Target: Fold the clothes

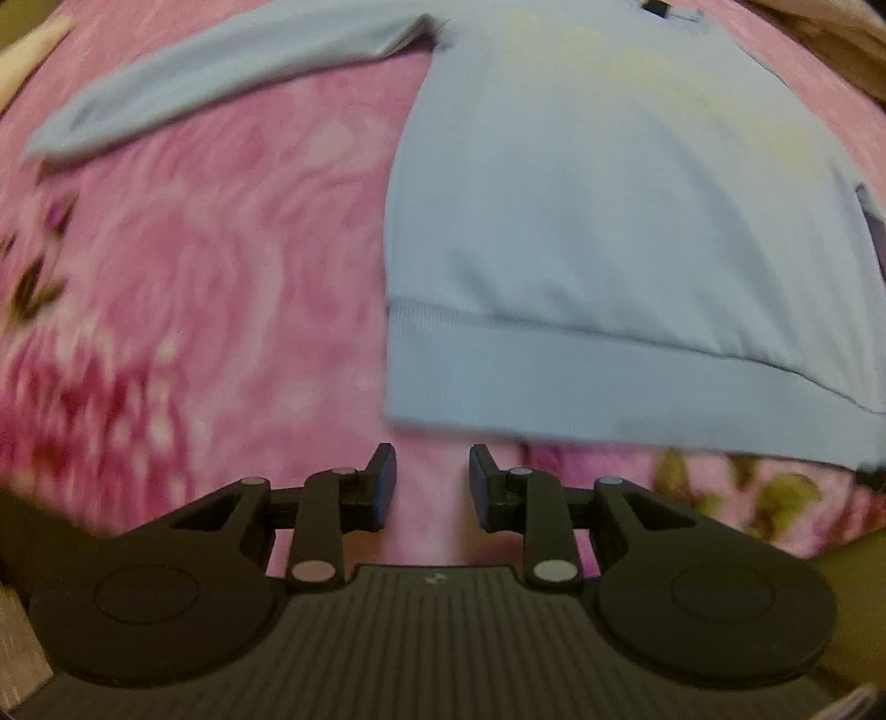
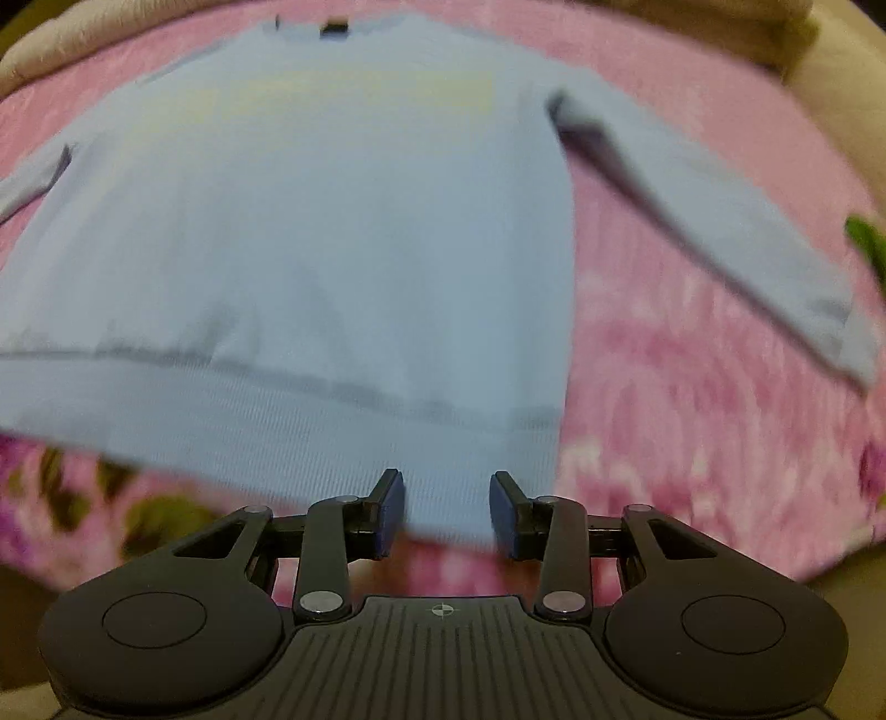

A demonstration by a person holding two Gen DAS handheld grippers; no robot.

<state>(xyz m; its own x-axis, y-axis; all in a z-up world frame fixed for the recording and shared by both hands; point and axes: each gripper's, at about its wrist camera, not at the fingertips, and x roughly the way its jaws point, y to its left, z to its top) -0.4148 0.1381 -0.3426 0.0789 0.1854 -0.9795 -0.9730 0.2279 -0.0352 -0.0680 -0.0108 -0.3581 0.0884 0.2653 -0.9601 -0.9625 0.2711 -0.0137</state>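
Observation:
A light blue long-sleeved sweatshirt (image 1: 609,221) lies flat on a pink flowered bedspread (image 1: 221,249), hem towards me, sleeves spread out. Its left sleeve (image 1: 194,83) stretches to the left. My left gripper (image 1: 433,482) is open and empty, just short of the hem's left corner. In the right wrist view the sweatshirt (image 2: 304,221) fills the middle, its right sleeve (image 2: 720,221) slanting to the right. My right gripper (image 2: 447,509) is open, with the hem's right part lying between its fingers.
The pink bedspread (image 2: 692,415) shows around the sweatshirt on both sides. A beige blanket or cushion (image 2: 747,27) lies along the far edge. Dark flower prints (image 1: 33,288) mark the spread at the left.

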